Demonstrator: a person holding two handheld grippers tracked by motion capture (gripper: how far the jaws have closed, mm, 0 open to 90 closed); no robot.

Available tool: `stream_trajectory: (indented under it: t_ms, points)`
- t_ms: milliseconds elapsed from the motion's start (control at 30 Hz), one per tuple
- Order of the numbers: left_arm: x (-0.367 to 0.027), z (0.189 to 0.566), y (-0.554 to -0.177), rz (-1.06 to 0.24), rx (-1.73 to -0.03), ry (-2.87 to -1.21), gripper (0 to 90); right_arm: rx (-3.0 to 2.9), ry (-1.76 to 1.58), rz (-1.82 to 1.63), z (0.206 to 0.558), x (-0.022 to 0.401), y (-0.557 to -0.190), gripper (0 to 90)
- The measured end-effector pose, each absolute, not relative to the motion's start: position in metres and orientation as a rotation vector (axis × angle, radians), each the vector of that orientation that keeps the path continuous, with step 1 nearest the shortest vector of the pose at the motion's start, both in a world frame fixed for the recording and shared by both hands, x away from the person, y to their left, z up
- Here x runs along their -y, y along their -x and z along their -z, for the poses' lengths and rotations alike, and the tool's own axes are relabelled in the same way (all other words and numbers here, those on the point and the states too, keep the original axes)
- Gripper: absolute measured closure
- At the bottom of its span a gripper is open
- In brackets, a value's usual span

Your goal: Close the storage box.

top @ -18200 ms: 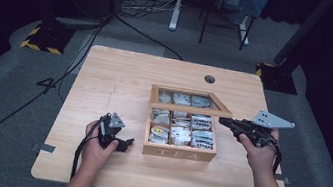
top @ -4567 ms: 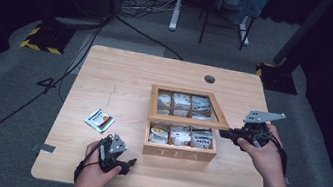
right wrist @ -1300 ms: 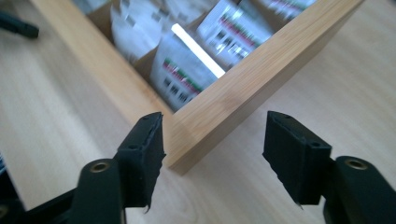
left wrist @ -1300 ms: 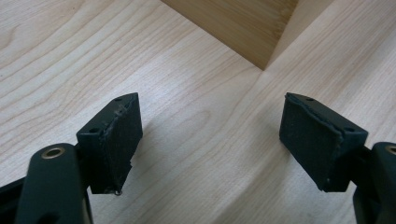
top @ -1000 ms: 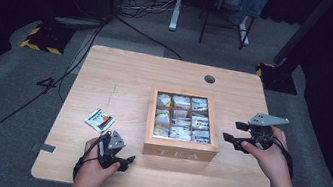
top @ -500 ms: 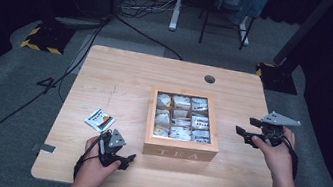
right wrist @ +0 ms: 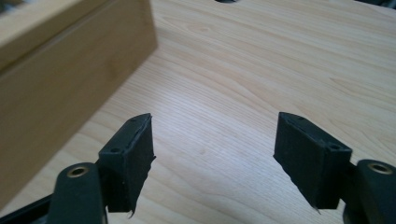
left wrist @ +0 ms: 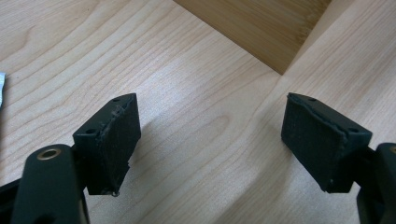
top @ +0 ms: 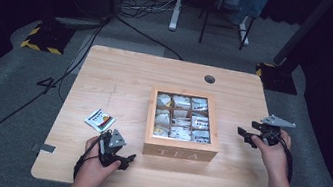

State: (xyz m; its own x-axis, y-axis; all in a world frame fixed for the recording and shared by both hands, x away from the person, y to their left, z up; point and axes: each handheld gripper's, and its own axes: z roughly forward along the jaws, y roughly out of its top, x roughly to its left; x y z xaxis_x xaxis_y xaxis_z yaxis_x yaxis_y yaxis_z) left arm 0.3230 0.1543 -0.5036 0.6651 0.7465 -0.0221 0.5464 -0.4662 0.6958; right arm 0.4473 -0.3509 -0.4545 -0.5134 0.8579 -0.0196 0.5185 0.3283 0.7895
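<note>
A wooden tea box [top: 180,149], its compartments packed with tea bags [top: 181,117], sits toward the right of centre on a light wooden table [top: 121,76], while one loose tea packet [top: 100,120] lies flat to the box's left, near the front edge. The person's left gripper [top: 130,158] rests low on the table just in front of that packet, jaws spread wide and holding nothing; from its own camera the box's near corner [left wrist: 261,32] rises beyond the bare wood between the pads. The right gripper [top: 244,134] hovers off the box's right side, also parted and empty, the box wall [right wrist: 70,70] close on its left. With the box standing open and one packet out, the work looks to be at a pause between picks. A clean next move would likely have the left gripper turn toward the packet, come down with the jaws astride its short edges and close gently, since thin paper on a flat top can slide or crumple; the right gripper might steady the box.
</note>
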Motion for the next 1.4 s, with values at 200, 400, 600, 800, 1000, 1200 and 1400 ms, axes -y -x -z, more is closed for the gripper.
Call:
stream_trajectory:
  t_ms: [200, 400, 600, 800, 1000, 1200, 1400]
  points:
    - [-0.154, 0.504, -0.323, -0.374, -0.994, -2.19, 20.4, -2.128, -1.244, -1.038, 0.471, 0.355, -0.453, 26.7]
    - [-0.154, 0.504, -0.323, -0.374, -0.994, -2.189, 20.4, -2.121, -1.237, -1.017, 0.483, 0.354, -0.457, 26.4]
    - [-0.154, 0.504, -0.323, -0.374, -0.994, -2.189, 20.4, -2.132, -1.255, -0.978, 0.493, 0.352, -0.458, 26.3]
    - [-0.154, 0.504, -0.323, -0.371, -0.994, -2.19, 20.2, -2.129, -1.252, -0.972, 0.498, 0.349, -0.459, 24.9]
    - [-0.154, 0.504, -0.324, -0.372, -0.995, -2.19, 20.1, -2.148, -1.248, -0.949, 0.502, 0.346, -0.46, 22.9]
    - [-0.154, 0.503, -0.324, -0.373, -0.994, -2.192, 19.9, -2.155, -1.259, -0.931, 0.503, 0.345, -0.461, 21.3]
    - [-0.153, 0.504, -0.324, -0.373, -0.996, -2.189, 19.9, -2.163, -1.339, -0.943, 0.504, 0.348, -0.464, 14.8]
